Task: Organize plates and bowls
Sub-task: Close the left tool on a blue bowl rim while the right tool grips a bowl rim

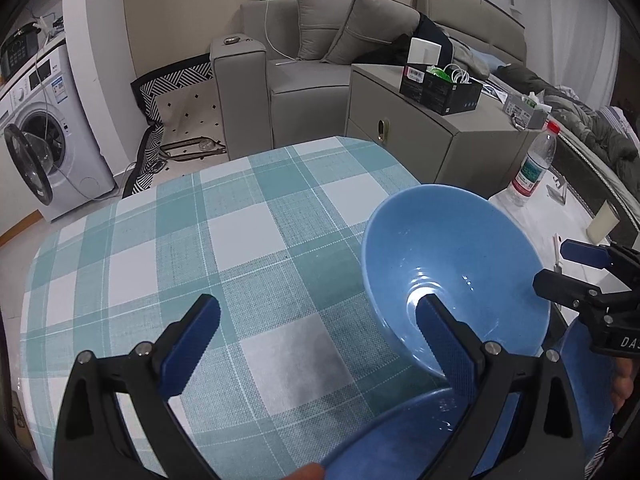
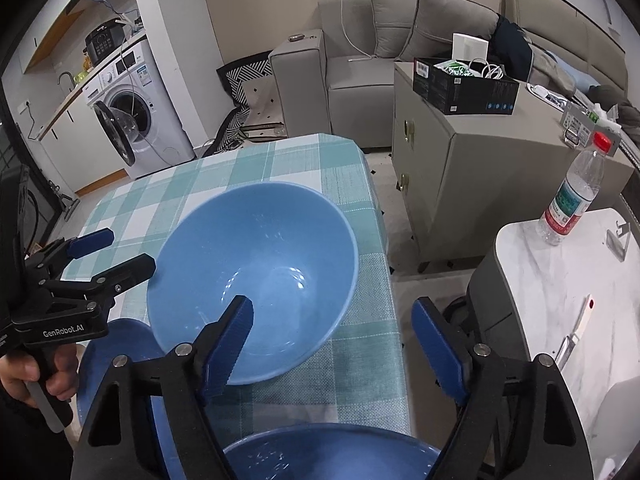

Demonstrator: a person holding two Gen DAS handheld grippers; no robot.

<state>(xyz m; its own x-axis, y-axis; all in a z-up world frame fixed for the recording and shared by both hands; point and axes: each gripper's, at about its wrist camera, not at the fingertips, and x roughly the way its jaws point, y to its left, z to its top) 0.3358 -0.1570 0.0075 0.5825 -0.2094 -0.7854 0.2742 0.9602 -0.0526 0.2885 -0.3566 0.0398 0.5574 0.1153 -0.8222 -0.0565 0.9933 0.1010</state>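
Observation:
A large light blue bowl (image 1: 472, 256) (image 2: 264, 256) stands upright on the teal checked table (image 1: 240, 248) (image 2: 360, 340), near its right edge. My left gripper (image 1: 316, 336) is open and empty, just left of the bowl; its right finger (image 1: 440, 340) overlaps the bowl's near rim. My right gripper (image 2: 340, 344) is open and empty, at the bowl's near right side. A darker blue plate (image 1: 400, 436) (image 2: 120, 344) lies close under the left gripper. Another dark blue dish (image 2: 332, 456) sits under the right gripper. The right gripper (image 1: 576, 272) shows at the left view's right edge.
A white marble side table (image 2: 560, 300) stands to the right with a water bottle (image 2: 572, 196) and a knife (image 2: 576, 332). A grey cabinet (image 2: 460, 160) with a black box, a sofa and a washing machine (image 1: 44, 128) lie beyond the table.

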